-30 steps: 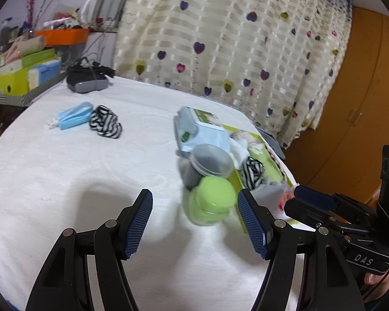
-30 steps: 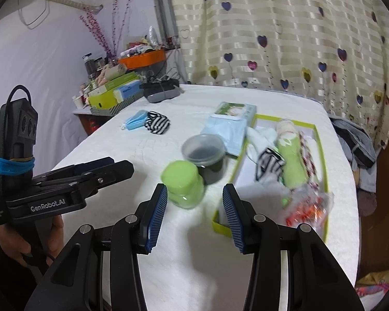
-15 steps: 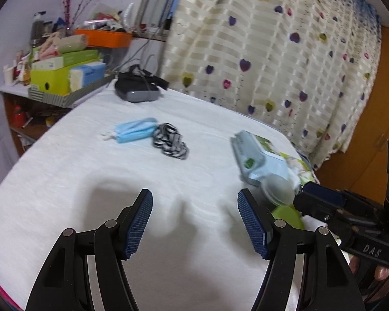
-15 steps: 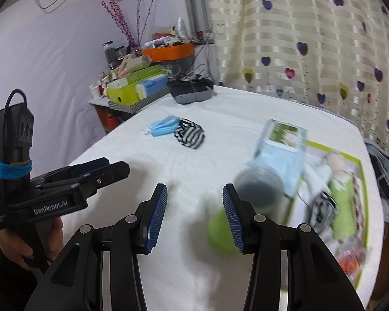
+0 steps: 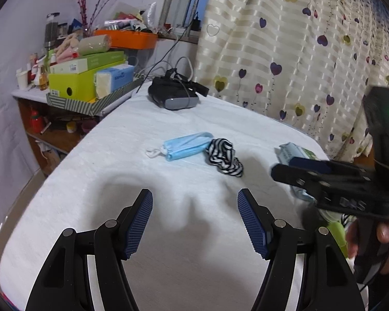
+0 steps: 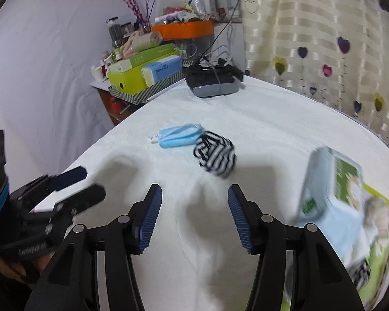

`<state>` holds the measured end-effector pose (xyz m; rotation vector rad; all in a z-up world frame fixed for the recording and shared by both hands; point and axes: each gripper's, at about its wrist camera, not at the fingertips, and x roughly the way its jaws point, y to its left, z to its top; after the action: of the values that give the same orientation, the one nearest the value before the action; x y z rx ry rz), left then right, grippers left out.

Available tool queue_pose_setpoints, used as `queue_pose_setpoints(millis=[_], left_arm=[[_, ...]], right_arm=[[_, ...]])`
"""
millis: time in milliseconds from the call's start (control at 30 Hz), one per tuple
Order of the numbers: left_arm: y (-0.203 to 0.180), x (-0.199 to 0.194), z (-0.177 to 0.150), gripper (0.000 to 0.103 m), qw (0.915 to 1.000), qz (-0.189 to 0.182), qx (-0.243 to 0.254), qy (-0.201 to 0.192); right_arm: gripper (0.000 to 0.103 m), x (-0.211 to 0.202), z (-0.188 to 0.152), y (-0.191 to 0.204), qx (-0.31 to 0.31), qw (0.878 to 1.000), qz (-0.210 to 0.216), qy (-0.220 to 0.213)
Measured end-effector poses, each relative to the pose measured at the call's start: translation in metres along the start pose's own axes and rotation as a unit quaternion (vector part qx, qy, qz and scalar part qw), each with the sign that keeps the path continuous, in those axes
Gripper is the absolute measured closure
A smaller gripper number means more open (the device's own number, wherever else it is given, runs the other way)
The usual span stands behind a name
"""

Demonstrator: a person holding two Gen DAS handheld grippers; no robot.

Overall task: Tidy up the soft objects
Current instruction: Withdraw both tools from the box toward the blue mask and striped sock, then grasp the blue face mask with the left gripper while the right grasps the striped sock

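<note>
Striped sock [image 6: 215, 156] and blue mask [image 6: 179, 136] now centred, tray left behind; left gripper [image 5: 194, 223] wide open and empty, right gripper [image 6: 194, 219] opening on nothing, likely for the sock.

The blue tissue pack [image 6: 162, 70] on the shelf tray carries a brand that reads roughly "Manhua"; print on the green boxes, the wipes pack and the gripper bodies is too blurred to read

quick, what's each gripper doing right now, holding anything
Left gripper: open, nothing between its pads.
Right gripper: jaws opening, nothing between them; striped sock and blue face mask lie ahead on the white cloth.
</note>
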<state>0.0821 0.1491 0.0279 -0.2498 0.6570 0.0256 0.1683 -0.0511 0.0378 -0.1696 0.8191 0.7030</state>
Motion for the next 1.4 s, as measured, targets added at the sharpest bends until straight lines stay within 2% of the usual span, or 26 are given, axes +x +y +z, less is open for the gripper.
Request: queue_pose_setpoints(millis=[267, 467, 700, 767, 867, 1100, 1167, 1300, 1400], left_arm=[[0.022, 0.021, 0.008, 0.035, 0.9999, -0.004, -0.002, 0.012], [0.030, 0.038, 0.025, 0.035, 0.9996, -0.007, 0.015, 0.021], [0.034, 0.069, 0.042, 0.035, 0.9985, -0.005, 0.031, 0.044], [0.033, 0.076, 0.047, 0.035, 0.9981, -0.005, 0.037, 0.050], [0.029, 0.090, 0.053, 0.035, 0.9969, -0.009, 0.056, 0.055], [0.021, 0.131, 0.065, 0.035, 0.9928, -0.030, 0.089, 0.075], [0.018, 0.142, 0.065, 0.035, 0.9913, -0.032, 0.098, 0.081], [0.004, 0.154, 0.057, 0.035, 0.9854, -0.065, 0.120, 0.101], [-0.008, 0.164, 0.052, 0.035, 0.9815, -0.062, 0.141, 0.113]], right_arm=[[0.049, 0.065, 0.028, 0.000, 0.019, 0.999, -0.012, 0.044], [0.049, 0.102, 0.041, -0.009, 0.032, 0.996, -0.045, 0.064], [0.051, 0.139, 0.047, -0.029, 0.088, 0.988, -0.054, 0.113], [0.086, 0.139, 0.046, -0.031, 0.090, 0.988, -0.058, 0.114], [0.089, 0.128, 0.046, -0.030, 0.089, 0.989, -0.052, 0.108], [0.090, 0.081, 0.045, -0.034, 0.079, 0.993, -0.050, 0.071], [0.090, 0.072, 0.043, -0.039, 0.085, 0.993, -0.046, 0.066], [0.090, 0.061, 0.039, -0.043, 0.091, 0.993, -0.039, 0.058], [0.090, 0.058, 0.038, -0.044, 0.091, 0.994, -0.029, 0.056]])
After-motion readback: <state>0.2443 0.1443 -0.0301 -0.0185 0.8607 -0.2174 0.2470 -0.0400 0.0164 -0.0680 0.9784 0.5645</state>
